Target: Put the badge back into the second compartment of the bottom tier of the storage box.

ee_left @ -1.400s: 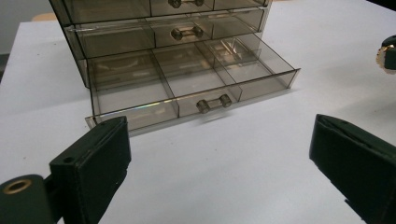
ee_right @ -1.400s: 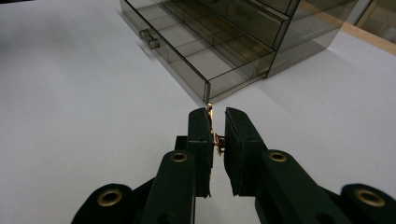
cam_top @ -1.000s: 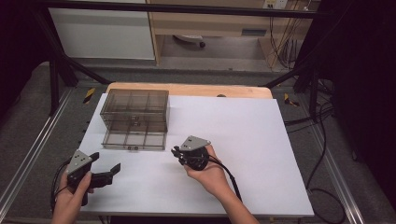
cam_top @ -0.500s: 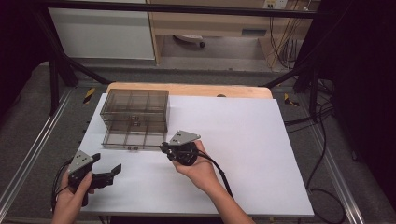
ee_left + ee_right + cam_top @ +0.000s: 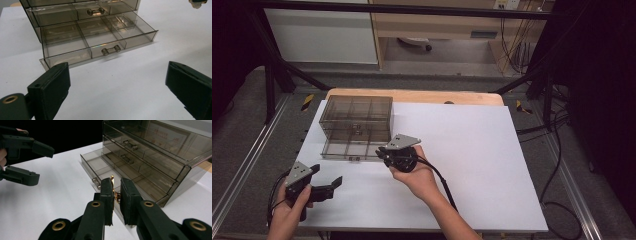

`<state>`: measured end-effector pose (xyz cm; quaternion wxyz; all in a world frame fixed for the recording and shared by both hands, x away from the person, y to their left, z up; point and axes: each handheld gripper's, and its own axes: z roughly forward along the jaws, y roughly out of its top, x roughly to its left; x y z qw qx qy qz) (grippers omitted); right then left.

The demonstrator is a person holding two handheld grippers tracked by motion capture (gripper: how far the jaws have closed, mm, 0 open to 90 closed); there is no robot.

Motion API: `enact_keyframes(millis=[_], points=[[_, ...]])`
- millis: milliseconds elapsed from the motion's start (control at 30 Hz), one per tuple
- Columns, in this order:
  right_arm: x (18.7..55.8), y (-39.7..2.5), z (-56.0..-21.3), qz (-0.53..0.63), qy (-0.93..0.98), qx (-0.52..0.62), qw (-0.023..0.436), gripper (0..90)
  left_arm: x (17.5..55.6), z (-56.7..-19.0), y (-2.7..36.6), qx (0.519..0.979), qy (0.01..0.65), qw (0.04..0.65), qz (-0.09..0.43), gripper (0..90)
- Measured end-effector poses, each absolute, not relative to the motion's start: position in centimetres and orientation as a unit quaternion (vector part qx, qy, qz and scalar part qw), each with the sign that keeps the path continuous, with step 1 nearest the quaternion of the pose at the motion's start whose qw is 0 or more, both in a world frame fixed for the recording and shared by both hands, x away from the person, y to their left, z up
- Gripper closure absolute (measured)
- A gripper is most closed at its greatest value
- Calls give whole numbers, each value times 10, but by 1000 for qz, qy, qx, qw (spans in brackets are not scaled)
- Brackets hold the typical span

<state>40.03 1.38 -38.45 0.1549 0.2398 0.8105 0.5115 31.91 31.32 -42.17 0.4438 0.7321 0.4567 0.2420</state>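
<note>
Gold trinket (image 5: 112, 185) pinched in right gripper (image 5: 116, 195)'s nearly closed jaws just over the organizer's (image 5: 357, 111) pulled-out bottom drawer (image 5: 100, 40), left gripper (image 5: 117, 85) wide open and empty nearby; looks like placing step, next needs lowering into a compartment and releasing

the left hand (image 5: 287, 212) entered from the bottom left of the high view and gripped the left gripper (image 5: 328, 185), which pointed to the right with its jaws spread wide apart and nothing between them. the right forearm (image 5: 447, 215) reached diagonally up and left from the bottom edge, the right hand (image 5: 414, 172) wrapped around the right gripper (image 5: 382, 154), its grey plate on top. in the right gripper view its jaws stood nearly closed, pinching a thin gold-coloured piece (image 5: 112, 192), too small to identify.
</note>
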Motion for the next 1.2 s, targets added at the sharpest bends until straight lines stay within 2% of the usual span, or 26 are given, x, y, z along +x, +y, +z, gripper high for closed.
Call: enact_keyframes(millis=[1200], points=[[417, 28, -380, 526, 789, 271, 164, 811, 319, -422, 311, 737, 452, 441, 241, 57]])
